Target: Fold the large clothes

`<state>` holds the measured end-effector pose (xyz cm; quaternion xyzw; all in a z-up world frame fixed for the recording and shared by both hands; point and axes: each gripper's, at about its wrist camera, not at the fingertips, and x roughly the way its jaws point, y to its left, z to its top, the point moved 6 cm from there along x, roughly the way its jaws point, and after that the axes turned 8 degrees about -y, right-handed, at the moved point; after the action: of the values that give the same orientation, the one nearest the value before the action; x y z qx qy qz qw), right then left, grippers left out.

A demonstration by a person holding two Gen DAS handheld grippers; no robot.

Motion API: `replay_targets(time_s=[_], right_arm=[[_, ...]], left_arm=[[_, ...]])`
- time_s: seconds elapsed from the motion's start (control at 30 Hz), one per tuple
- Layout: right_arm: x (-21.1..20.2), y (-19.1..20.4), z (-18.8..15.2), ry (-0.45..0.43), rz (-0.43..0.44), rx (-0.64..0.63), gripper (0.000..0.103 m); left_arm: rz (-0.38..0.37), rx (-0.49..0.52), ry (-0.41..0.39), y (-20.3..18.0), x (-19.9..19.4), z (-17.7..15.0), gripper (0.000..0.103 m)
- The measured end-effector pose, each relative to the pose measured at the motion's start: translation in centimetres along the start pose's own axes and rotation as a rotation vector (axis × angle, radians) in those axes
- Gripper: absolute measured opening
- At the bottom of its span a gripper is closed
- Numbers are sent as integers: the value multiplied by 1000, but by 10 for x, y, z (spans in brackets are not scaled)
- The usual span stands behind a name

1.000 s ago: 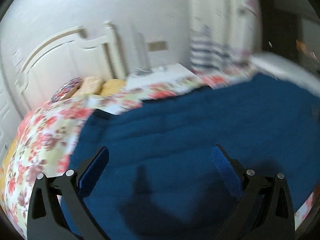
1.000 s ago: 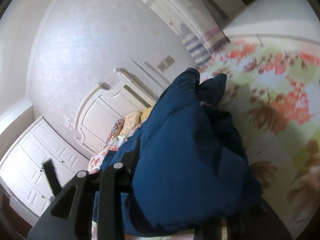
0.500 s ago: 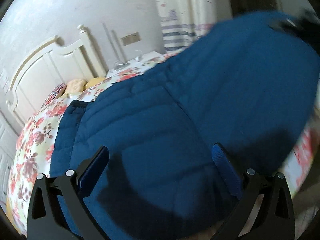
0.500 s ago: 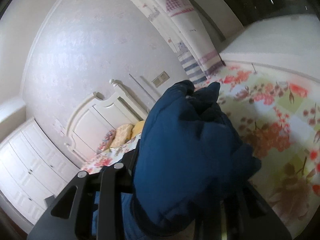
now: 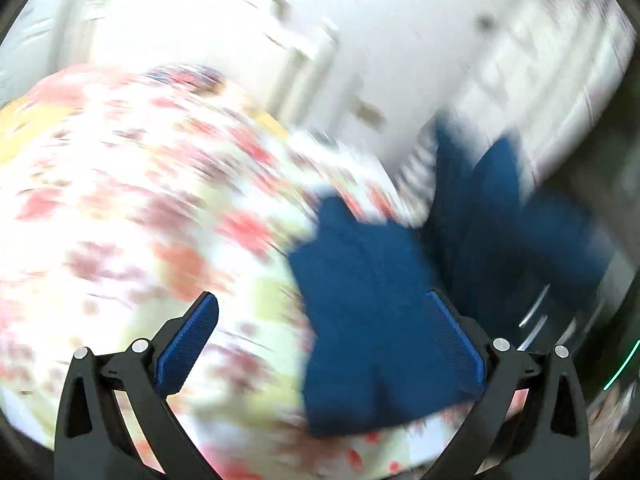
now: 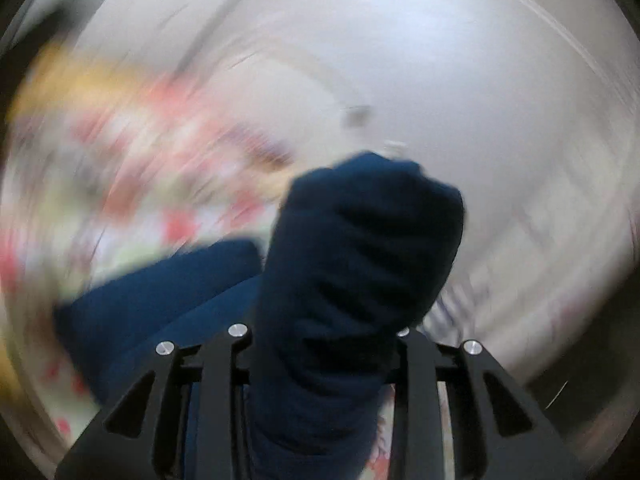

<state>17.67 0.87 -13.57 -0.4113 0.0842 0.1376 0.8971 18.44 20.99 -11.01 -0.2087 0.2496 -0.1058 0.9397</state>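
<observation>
A dark blue padded garment [image 5: 372, 312] lies partly on the floral bedspread [image 5: 120, 208], with its right part lifted up [image 5: 500, 216]. My left gripper [image 5: 324, 340] is open and empty, above the bedspread and the garment's near edge. My right gripper [image 6: 320, 344] is shut on a thick bunch of the blue garment [image 6: 360, 248] and holds it up; its fingertips are hidden by the cloth. Both views are blurred by motion.
A white headboard [image 5: 240, 20] and a white wall [image 6: 460, 100] stand behind the bed. A striped curtain [image 6: 460, 312] hangs at the right. The bed's edge runs along the bottom of the left wrist view.
Both grippers have swung fast. The left view has moved off the spread garment towards the bare bedspread. The right gripper still holds the bunched garment and has turned towards the wall.
</observation>
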Motion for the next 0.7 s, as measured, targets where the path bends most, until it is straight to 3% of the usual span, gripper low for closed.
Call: replay_targets(time_s=[0.07, 0.13, 0.23, 0.33, 0.43, 0.5, 0.57, 0.63, 0.7], right_arm=[[18, 71, -8, 64, 72, -229, 35], [26, 120, -17, 52, 10, -406, 35], [27, 123, -18, 58, 2, -379, 35], [25, 119, -19, 53, 6, -375, 35], [25, 114, -16, 36, 2, -297, 35], [23, 108, -15, 16, -10, -256, 35], [20, 107, -15, 2, -11, -238, 35], [20, 107, -15, -4, -10, -231, 35], [20, 108, -16, -11, -11, -231, 35]], left_arm=[[26, -23, -56, 18, -18, 15, 98], [30, -16, -62, 20, -22, 17, 98], [-9, 22, -26, 11, -13, 12, 98], [-101, 105, 38, -25, 13, 10, 98], [-205, 150, 186, -57, 50, 2, 98], [-265, 53, 303, -59, 77, -6, 98], [-297, -64, 370, -47, 93, -14, 98], [-300, -179, 401, -29, 104, -22, 98], [-351, -240, 426, -24, 110, -28, 98]])
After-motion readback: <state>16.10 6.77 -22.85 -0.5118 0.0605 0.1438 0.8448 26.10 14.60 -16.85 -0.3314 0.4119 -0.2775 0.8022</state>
